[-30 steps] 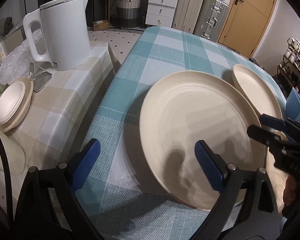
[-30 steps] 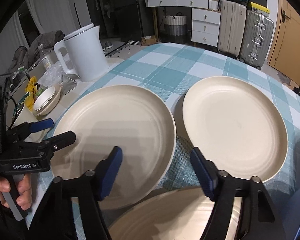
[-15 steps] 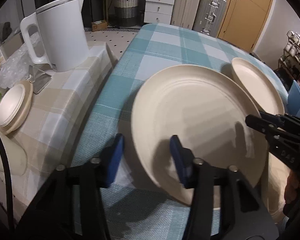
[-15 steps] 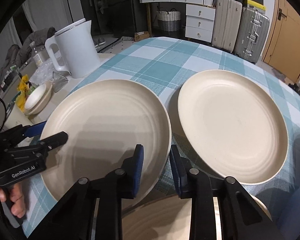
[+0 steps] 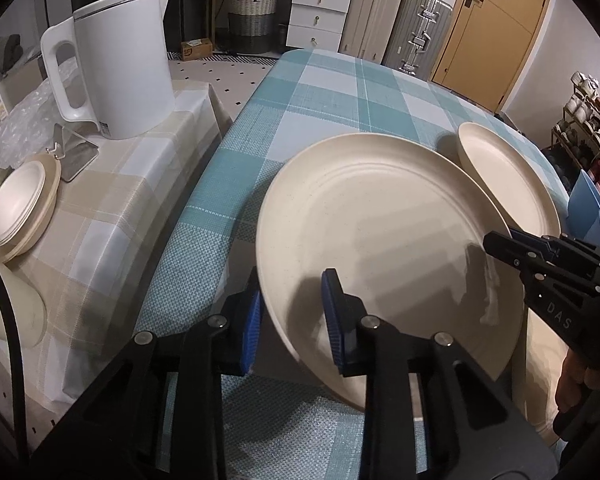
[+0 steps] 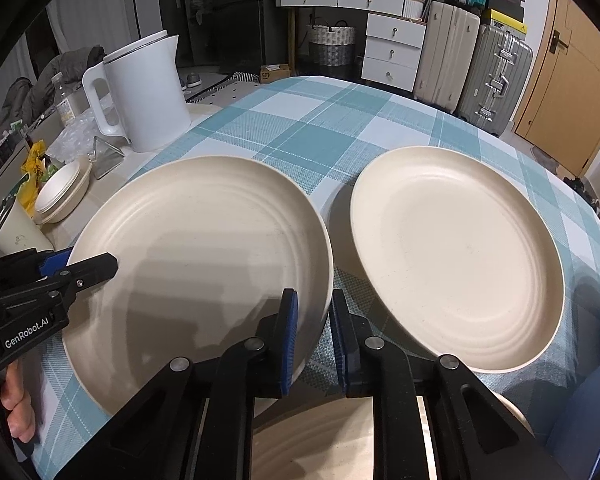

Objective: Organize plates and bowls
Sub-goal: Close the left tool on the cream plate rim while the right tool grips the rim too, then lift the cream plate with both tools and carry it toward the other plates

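1. Left gripper (image 5: 292, 320) has just been closing, and its two blue pads now clamp the near-left rim of the big cream plate (image 5: 380, 248), one pad under the edge and one on the plate's face.
2. Right gripper (image 6: 314, 336) has also just been closing; it now pinches the same plate's right rim, one pad inside the plate and one outside the edge.
3. That plate sits at the near-left part of the table with the teal checked cloth (image 6: 320, 128), and its left edge looks raised off the cloth in the left wrist view.
4. Just to its right lies a second cream plate (image 6: 456, 256), flat on the cloth; whether their rims touch I cannot tell.
5. Part of a third cream dish (image 6: 320, 440) shows below the right gripper, mostly hidden.
6. On a side table with a beige checked cloth (image 5: 100, 208) stand a white kettle (image 5: 120, 64) and a small stack of cream bowls (image 5: 16, 208).
7. Fingers of a hand (image 6: 18, 408) grip the left tool's handle.
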`<control>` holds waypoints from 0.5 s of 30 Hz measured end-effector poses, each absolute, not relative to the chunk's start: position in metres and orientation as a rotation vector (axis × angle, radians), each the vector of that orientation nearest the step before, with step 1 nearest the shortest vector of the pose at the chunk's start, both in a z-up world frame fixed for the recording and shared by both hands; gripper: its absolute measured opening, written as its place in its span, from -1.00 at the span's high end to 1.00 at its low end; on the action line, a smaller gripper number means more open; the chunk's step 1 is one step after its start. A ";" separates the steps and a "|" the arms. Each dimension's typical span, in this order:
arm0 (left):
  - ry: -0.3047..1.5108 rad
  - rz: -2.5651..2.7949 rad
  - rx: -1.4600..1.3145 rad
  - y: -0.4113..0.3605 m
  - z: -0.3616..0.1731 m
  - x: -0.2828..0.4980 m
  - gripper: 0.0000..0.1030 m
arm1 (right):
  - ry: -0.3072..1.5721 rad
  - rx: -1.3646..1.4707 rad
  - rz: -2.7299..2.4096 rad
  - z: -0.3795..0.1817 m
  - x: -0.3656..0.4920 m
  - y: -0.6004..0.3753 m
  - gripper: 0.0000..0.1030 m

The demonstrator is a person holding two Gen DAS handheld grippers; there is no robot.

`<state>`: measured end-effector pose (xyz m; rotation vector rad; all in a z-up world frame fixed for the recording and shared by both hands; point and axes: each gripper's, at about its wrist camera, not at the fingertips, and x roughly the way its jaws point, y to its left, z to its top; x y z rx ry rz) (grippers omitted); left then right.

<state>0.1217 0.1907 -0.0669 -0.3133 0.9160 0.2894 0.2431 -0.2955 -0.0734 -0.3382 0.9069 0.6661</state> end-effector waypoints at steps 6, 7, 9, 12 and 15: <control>0.900 0.294 -0.316 0.192 -0.063 0.119 0.51 | 0.902 -0.339 0.668 -0.071 0.241 -0.295 0.68; 0.899 0.293 -0.321 0.193 -0.062 0.118 0.51 | 0.898 -0.337 0.669 -0.070 0.241 -0.295 0.68; 0.893 0.296 -0.320 0.193 -0.059 0.117 0.51 | 0.893 -0.332 0.668 -0.068 0.240 -0.295 0.68; 0.880 0.296 -0.320 0.195 -0.053 0.114 0.51 | 0.888 -0.327 0.671 -0.065 0.239 -0.295 0.68; 0.868 0.292 -0.325 0.196 -0.047 0.111 0.51 | 0.878 -0.322 0.673 -0.061 0.237 -0.296 0.68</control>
